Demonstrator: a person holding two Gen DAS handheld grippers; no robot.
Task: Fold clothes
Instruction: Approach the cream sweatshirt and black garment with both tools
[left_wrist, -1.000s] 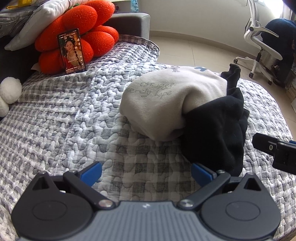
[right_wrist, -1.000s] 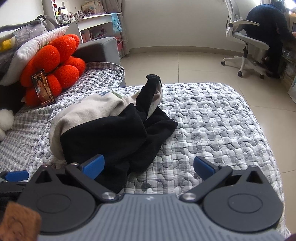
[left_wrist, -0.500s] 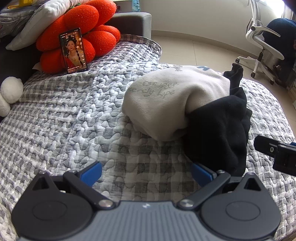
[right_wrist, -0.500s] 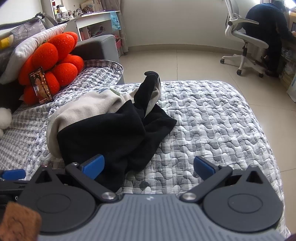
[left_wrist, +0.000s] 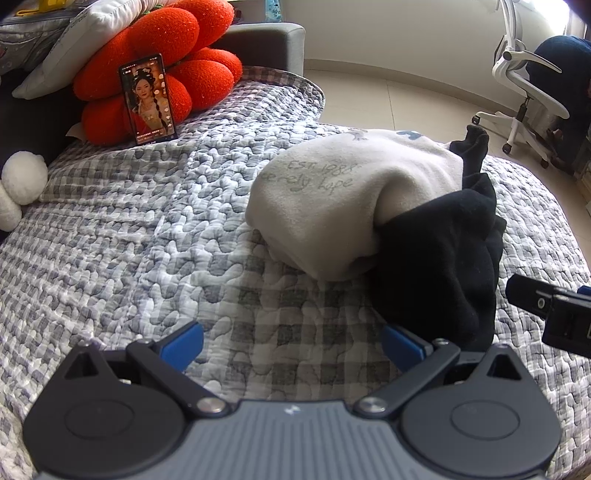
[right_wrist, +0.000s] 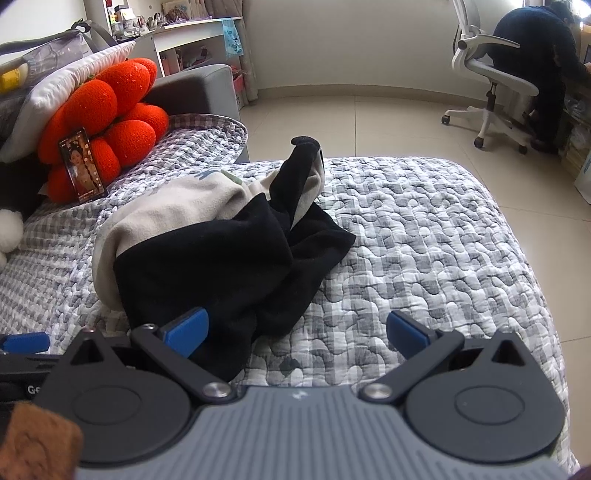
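Change since earlier frames: slight. In the left wrist view the garment heap sits a little lower and further toward 3 o'clock than one second ago; in the right wrist view the heap has edged toward 9 o'clock. Both grippers remain above the bed, short of the cloth.
Left gripper (left_wrist: 291, 343): blue pads spread wide, nothing between them; checked quilt shows in the gap.
Right gripper (right_wrist: 297, 332): pads spread wide, empty; its left pad overlaps the black fabric's near edge in view, contact cannot be told.
Beige sweatshirt (left_wrist: 332, 203): crumpled mound on the bed, at about 1 o'clock from the left gripper.
Black garment (right_wrist: 221, 266): bunched against and partly over the sweatshirt, one end standing up at 12 o'clock.
Writing: grey print on the sweatshirt, "EST. 1988" legible, the script line below only partly readable; blue motif at its far edge unreadable.
Bed (right_wrist: 424, 240): grey-and-white checked quilt.
Phone (left_wrist: 149, 99): screen lit, propped upright against the red flower cushion (left_wrist: 177, 48) at 11 o'clock.
Office chair (right_wrist: 491, 85): on tiled floor at 1 o'clock, a person seated.
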